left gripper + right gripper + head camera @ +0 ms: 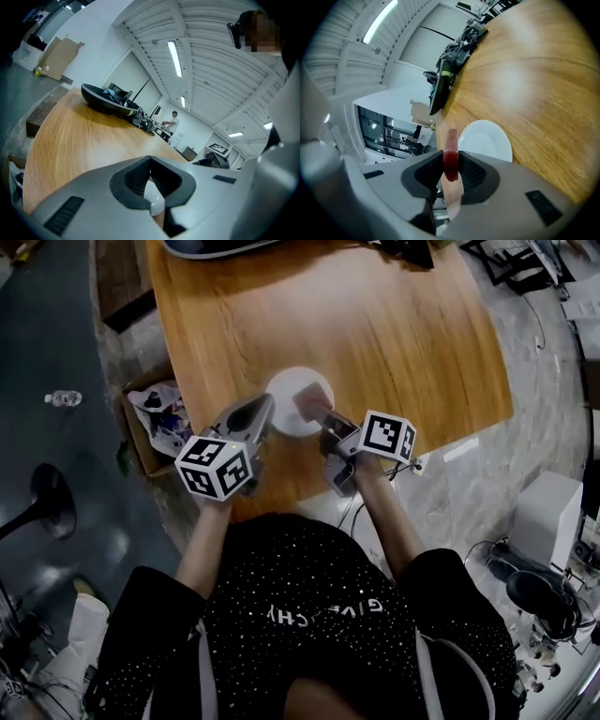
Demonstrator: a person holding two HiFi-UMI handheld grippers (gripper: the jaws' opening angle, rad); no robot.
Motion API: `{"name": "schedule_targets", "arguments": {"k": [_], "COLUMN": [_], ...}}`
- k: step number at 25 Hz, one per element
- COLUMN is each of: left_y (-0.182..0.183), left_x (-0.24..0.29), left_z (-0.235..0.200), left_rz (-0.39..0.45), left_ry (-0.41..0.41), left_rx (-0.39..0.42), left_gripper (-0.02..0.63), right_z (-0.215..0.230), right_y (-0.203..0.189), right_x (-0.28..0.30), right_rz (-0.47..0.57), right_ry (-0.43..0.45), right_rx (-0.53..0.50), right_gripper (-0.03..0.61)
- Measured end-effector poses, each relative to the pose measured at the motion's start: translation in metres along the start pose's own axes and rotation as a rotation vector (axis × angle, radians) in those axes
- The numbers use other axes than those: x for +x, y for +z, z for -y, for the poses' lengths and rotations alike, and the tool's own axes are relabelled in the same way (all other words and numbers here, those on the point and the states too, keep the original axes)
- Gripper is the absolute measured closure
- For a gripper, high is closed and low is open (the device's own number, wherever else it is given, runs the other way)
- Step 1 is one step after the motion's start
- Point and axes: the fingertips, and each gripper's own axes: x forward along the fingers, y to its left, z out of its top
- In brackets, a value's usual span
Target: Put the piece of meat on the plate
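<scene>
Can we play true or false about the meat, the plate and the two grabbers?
The right gripper pinches the red-and-pink piece of meat in its fingers. True.
The meat lies flat on the round white plate. False: it is held in the gripper's fingers, over the plate.
The plate sits on the brown wooden table. True.
The left gripper is far from the plate. False: its fingers close on the plate's rim.

Beyond both tools the worktop (375,324) lies open as far as a dark tray (108,101) at its far edge. Just below the right tool (317,413) and its piece of meat (451,161), the plate (487,140) is bare. The left tool (266,411) grips the plate's rim, blocking that side.
</scene>
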Motion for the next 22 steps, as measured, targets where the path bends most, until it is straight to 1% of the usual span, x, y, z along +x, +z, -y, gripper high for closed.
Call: {"name": "schedule_targets", "arguments": {"k": [3, 7, 12, 18, 22], "left_y": [-0.001, -0.001, 0.006, 0.003, -0.004], "left_x": [0.004, 0.001, -0.003, -0.012, -0.012], "left_z": [-0.006, -0.01, -0.019, -0.034, -0.03], "left_rz": [0.01, 0.029, 0.053, 0.06, 0.05], "left_ry": [0.003, 0.018, 0.036, 0.051, 0.046], "left_rx": [-0.029, -0.054, -0.072, -0.097, -0.114], "left_gripper": [0.604, 0.604, 0.604, 0.604, 0.604], "right_z": [0.008, 0.014, 0.028, 0.04, 0.046], "right_y": [0.0, -0.003, -0.003, -0.009, -0.01], "right_x": [0.016, 0.024, 0.031, 0.042, 0.044], "right_rz": [-0.051, -0.08, -0.09, -0.087, -0.088], "right_ry": [-0.016, -0.012, -0.08, -0.099, -0.129], "right_rx": [0.085, 0.223, 0.283, 0.418, 0.451], "right_gripper": [0.477, 0.477, 0.477, 0.477, 0.477]}}
